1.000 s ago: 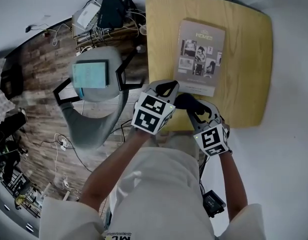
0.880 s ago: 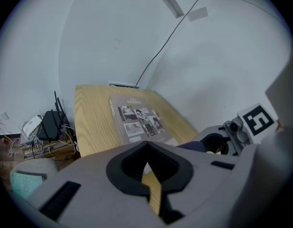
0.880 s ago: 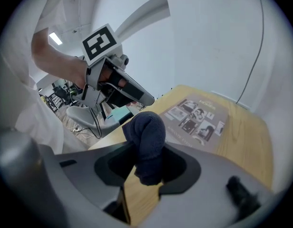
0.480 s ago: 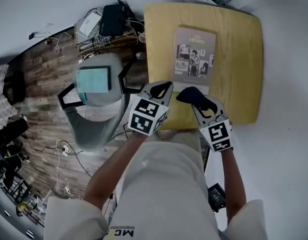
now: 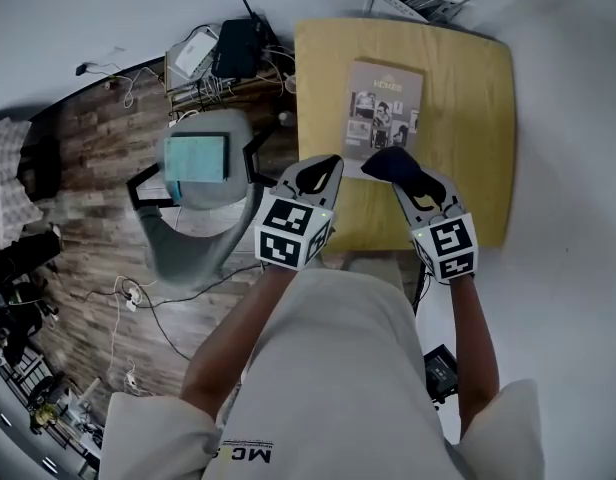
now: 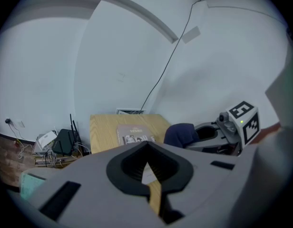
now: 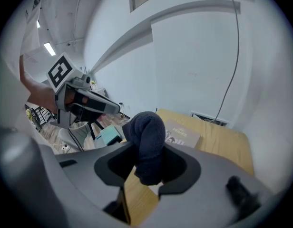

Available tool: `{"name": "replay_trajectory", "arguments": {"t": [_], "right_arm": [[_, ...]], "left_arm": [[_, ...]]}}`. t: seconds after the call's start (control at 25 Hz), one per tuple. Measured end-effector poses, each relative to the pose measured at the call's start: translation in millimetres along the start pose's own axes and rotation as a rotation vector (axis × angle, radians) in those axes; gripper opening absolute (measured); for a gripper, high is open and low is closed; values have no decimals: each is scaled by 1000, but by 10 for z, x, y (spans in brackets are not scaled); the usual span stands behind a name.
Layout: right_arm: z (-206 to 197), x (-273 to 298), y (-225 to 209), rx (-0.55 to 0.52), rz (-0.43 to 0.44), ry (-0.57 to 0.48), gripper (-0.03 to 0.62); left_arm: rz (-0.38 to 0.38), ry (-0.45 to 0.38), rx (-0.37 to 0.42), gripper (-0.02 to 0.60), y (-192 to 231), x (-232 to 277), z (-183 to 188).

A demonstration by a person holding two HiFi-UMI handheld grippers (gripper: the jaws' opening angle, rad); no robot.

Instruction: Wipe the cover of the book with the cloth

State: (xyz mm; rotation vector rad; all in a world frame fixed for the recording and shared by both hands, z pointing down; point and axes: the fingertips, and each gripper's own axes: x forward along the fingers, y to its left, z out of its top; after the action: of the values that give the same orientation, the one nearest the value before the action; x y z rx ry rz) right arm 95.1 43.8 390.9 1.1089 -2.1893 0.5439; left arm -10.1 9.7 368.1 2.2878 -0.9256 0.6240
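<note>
A grey book with photos on its cover lies flat on the yellow wooden table. My right gripper is shut on a dark blue cloth, whose bunched end hangs at the book's near edge. Whether it touches the cover I cannot tell. In the right gripper view the cloth fills the jaws, with the book beyond it. My left gripper is shut and holds nothing, over the table's near left edge. In the left gripper view the book lies ahead, with the cloth to its right.
A grey chair stands left of the table with a teal notebook on its seat. A black router and tangled cables lie on the wooden floor behind it. A white vent grille sits past the table's far edge.
Both grippers have moved forward over the table. The right one has carried the cloth from short of the book up to its near edge.
</note>
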Motion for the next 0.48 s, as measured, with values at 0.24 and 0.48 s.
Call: {"name": "replay_trajectory", "arguments": {"t": [0.24,0.48], "right_arm": [[260,-193,-50,33,-16,-77,155],[443,-455,-18,54,-16,-137,153]], "left_arm": [[9,-40,-7,9,-161,-196,92],[10,-100,22,9,-347,-473,230]]}}
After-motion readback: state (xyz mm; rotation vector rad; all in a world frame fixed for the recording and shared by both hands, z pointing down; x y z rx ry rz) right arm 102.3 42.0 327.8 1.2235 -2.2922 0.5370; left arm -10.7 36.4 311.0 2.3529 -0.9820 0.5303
